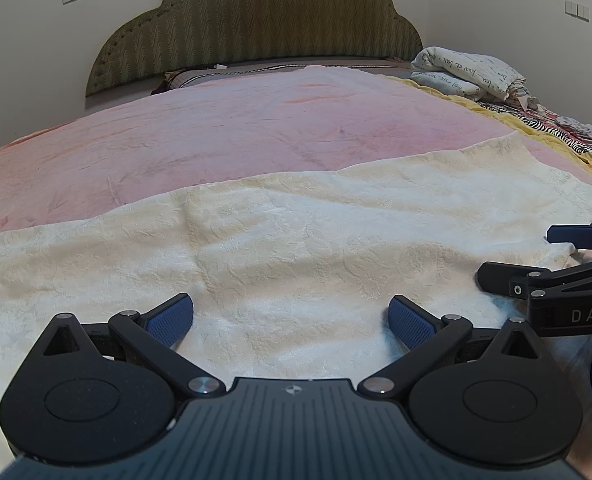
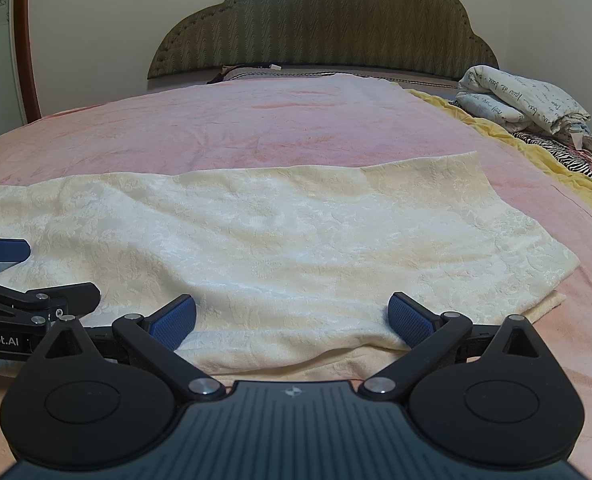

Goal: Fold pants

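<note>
Fingers (image 1: 412, 322) on both your left gripper (image 1: 291, 322) and right gripper (image 2: 292, 322) are spread, empty, over the cream pants (image 2: 256, 240) flat on the bed (image 2: 256, 128); pinch the near hem through both layers before lifting.

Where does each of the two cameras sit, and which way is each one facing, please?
Left wrist view: sits on the left tool, low over the cream pants, facing the headboard; the right tool shows at its right edge.
Right wrist view: sits on the right tool at the pants' near edge, facing the same way; the left tool shows at its left edge.
Shared: both tools open, the pants, pink blanket, headboard, and folded bedding.
</note>
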Tool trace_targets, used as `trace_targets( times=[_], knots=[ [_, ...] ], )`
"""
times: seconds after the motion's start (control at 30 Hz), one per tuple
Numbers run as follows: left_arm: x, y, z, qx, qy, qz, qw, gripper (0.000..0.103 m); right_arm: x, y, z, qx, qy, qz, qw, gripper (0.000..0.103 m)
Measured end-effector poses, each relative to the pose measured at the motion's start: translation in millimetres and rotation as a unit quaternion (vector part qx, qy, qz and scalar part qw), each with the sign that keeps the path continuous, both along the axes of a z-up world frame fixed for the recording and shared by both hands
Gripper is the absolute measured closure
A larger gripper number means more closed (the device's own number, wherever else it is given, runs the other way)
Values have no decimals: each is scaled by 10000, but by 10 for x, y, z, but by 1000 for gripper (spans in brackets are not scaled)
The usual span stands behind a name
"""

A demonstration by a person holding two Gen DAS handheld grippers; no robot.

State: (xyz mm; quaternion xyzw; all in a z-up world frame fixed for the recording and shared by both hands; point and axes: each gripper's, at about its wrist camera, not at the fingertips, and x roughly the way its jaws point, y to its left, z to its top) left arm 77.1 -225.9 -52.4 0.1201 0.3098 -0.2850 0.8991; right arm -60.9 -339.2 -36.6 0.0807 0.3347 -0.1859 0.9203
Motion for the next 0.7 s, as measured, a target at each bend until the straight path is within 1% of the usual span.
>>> trace_targets(
  times=[0.7],
  knots=[
    [2,0,-2,0,0,0,10000,0,2,-2,9,20,-20,-6,10000,0]
  ],
)
